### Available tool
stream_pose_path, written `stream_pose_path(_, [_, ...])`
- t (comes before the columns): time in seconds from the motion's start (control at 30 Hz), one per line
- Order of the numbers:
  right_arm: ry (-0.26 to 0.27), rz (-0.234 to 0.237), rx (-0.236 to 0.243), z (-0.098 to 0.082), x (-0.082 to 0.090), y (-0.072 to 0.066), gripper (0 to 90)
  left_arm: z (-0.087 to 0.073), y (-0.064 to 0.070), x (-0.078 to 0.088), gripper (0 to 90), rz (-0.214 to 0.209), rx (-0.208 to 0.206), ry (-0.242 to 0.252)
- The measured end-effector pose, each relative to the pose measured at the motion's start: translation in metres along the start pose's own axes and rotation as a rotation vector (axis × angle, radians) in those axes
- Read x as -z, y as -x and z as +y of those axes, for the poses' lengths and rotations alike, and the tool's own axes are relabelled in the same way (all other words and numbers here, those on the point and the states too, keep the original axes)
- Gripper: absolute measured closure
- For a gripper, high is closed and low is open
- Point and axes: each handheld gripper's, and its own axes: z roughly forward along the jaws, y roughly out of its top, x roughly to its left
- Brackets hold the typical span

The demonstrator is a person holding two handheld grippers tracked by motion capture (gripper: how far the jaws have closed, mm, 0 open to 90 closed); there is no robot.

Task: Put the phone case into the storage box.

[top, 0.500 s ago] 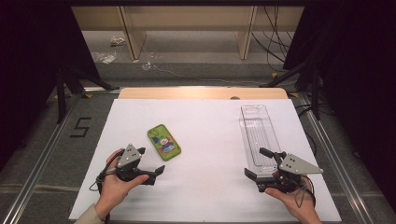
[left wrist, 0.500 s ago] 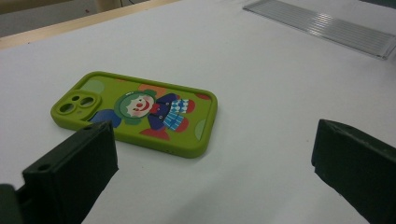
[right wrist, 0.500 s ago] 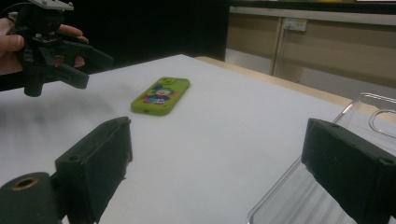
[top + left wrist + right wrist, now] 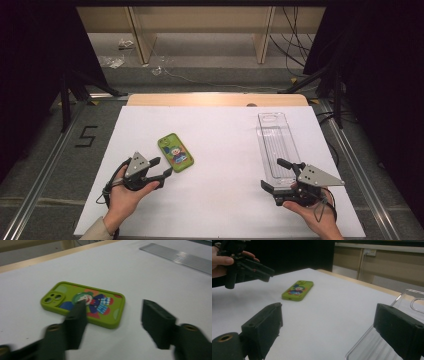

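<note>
Green phone case lies flat on the white surface, left of its middle. Just beside it, the left claw stands half open, holding nothing. Near the front right corner, the right claw gapes wide and empty beside the clear tray.

Ahead of my left gripper the green case lies flat, just beyond the jaw tips, with bare white sheet all round it. Between that case and the clear tray the sheet is open, wide enough for either hand to cross. My right gripper stands with the tray's near end just by one jaw; bare sheet lies on its other side.
</note>
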Motion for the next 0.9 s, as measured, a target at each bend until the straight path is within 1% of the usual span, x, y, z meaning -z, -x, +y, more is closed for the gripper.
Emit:
stream_pose_path(0.03, [0.001, -0.002, 0.000, 0.000, 0.000, 0.000, 9.7, 0.001, -0.001, -0.001, 67.7, -0.002, 0.006, 0.000])
stream_pose_path(0.07, [0.001, -0.002, 0.000, 0.000, 0.000, 0.000, 9.7, 0.003, -0.001, -0.002, 67.7, -0.001, 0.009, -0.001])
stream_pose_path(0.1, [0.000, -0.002, 0.002, 0.000, -0.001, 0.000, 9.7, 0.004, -0.001, -0.004, 83.7, 0.007, 0.010, -0.010])
stream_pose_path(0.13, [0.000, -0.002, 0.002, 0.000, -0.001, 0.000, 9.7, 0.005, -0.001, -0.006, 83.7, 0.011, 0.010, -0.014])
stream_pose_path(0.17, [0.000, -0.001, 0.003, 0.000, -0.001, 0.000, 9.7, 0.007, -0.002, -0.009, 89.1, 0.013, 0.020, -0.025])
stream_pose_path(0.23, [-0.001, -0.003, 0.006, 0.000, -0.002, 0.000, 9.7, 0.010, -0.002, -0.015, 89.8, 0.003, 0.027, -0.059])
stream_pose_path(0.3, [-0.001, -0.004, 0.007, 0.000, -0.002, 0.000, 9.7, 0.012, -0.001, -0.022, 89.9, -0.001, 0.036, -0.080])
stream_pose_path(0.4, [0.000, -0.007, 0.005, 0.000, -0.002, 0.001, 9.7, 0.015, 0.000, -0.032, 89.9, -0.001, 0.042, -0.099])
stream_pose_path(0.5, [0.000, -0.008, 0.006, 0.000, -0.002, 0.001, 9.7, 0.021, 0.002, -0.047, 89.9, -0.012, 0.047, -0.121])
stream_pose_path(0.67, [0.000, -0.007, 0.006, 0.000, -0.002, 0.001, 9.7, 0.030, 0.006, -0.072, 89.9, -0.014, 0.031, -0.164])
stream_pose_path(0.73, [-0.001, -0.010, 0.008, 0.000, -0.002, 0.001, 9.7, 0.034, 0.009, -0.084, 89.9, -0.012, 0.020, -0.192])
stream_pose_path(0.8, [-0.001, -0.009, 0.008, 0.000, -0.001, 0.001, 9.7, 0.036, 0.011, -0.091, 89.9, -0.013, 0.011, -0.206])
stream_pose_path(0.9, [0.000, -0.010, 0.008, 0.000, -0.001, 0.001, 9.7, 0.037, 0.017, -0.105, 89.9, -0.018, 0.009, -0.230])
